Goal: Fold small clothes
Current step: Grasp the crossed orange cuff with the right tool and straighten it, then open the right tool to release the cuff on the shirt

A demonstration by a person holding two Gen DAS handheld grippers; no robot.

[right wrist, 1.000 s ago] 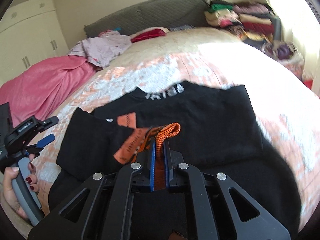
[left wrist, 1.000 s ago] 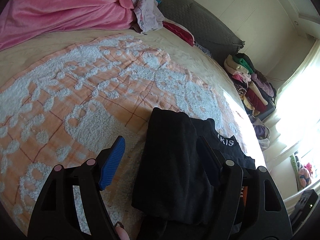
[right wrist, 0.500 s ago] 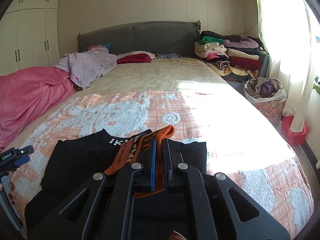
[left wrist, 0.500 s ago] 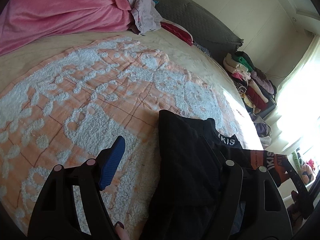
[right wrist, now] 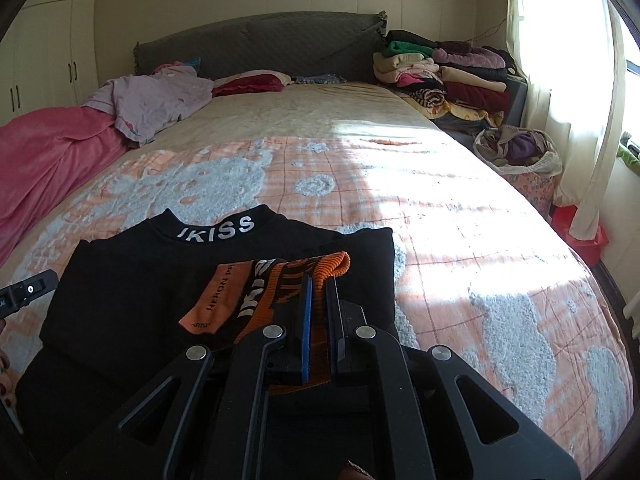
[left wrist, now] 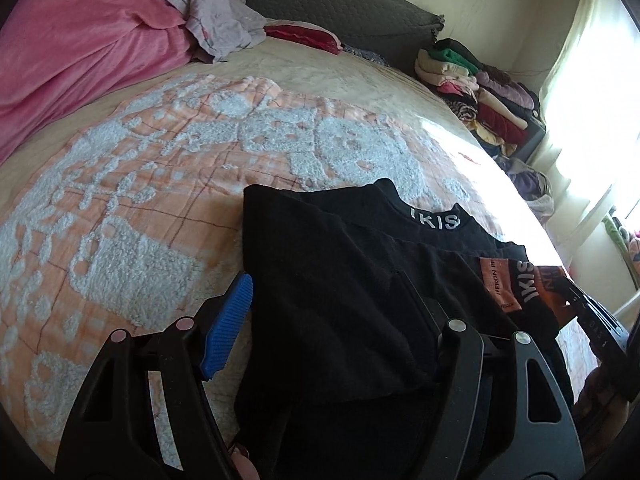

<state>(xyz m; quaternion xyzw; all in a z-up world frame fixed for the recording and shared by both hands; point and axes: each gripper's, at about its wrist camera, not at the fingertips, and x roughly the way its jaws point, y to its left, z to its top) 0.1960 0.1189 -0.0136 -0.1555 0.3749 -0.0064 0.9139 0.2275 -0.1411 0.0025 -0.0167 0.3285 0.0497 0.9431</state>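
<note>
Already, in the left wrist view, the black top (left wrist: 344, 292) is seen part-folded on the peach-and-white patterned blanket (left wrist: 132, 184): one side has been laid over its middle, while the collar with white lettering lies toward the far end. The left gripper (left wrist: 328, 304) is held apart over the near part of the garment, its jaws closing slightly, with cloth lying between them; whether the pads touch the cloth cannot be told. Further folds are judged to be left, since the lower part of the top is spread toward the camera. Beyond, a pink cover (left wrist: 68, 52), a lilac garment (left wrist: 216, 20) and a grey headboard (left wrist: 320, 4) are seen, with a stack of folded clothes (left wrist: 472, 80) beside the bright window.

From the right wrist view, the right gripper (right wrist: 318, 300) is seen clenched on the orange ribbed cuff (right wrist: 332, 264) of a sleeve, which has been drawn across the black body, its orange printed band lying over the chest. The sleeve is not yet released, so this fold is judged unfinished. The bed is shown wide and mostly bare past the top, with sunlight falling across the blanket's right half. White wardrobe doors (right wrist: 48, 52) are seen at left, a curtain (right wrist: 568, 92) at right, and a basket of clothes (right wrist: 520, 160) on the floor beside the bed.
</note>
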